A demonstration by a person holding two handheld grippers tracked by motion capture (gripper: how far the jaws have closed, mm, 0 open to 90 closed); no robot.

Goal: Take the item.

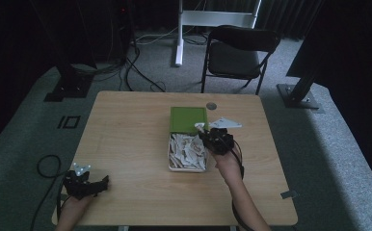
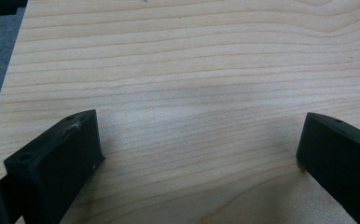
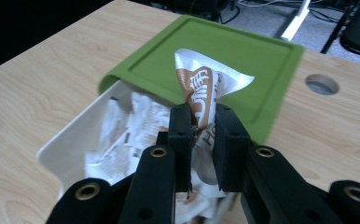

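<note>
Right tool (image 3: 200, 135) pinches one sachet (image 3: 201, 93) above the white box (image 1: 169, 153) of sachets; left tool (image 2: 199, 140) gapes wide.

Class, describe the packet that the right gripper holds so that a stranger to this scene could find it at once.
Start at the wooden table and find the white box with the green lid lying half across it. Above its heap of packets, the right gripper pinches one white sachet with brown lettering, the only one lifted clear.

Packets (image 1: 188, 151) in box (image 1: 170, 142), lid (image 1: 188, 118) behind
</note>
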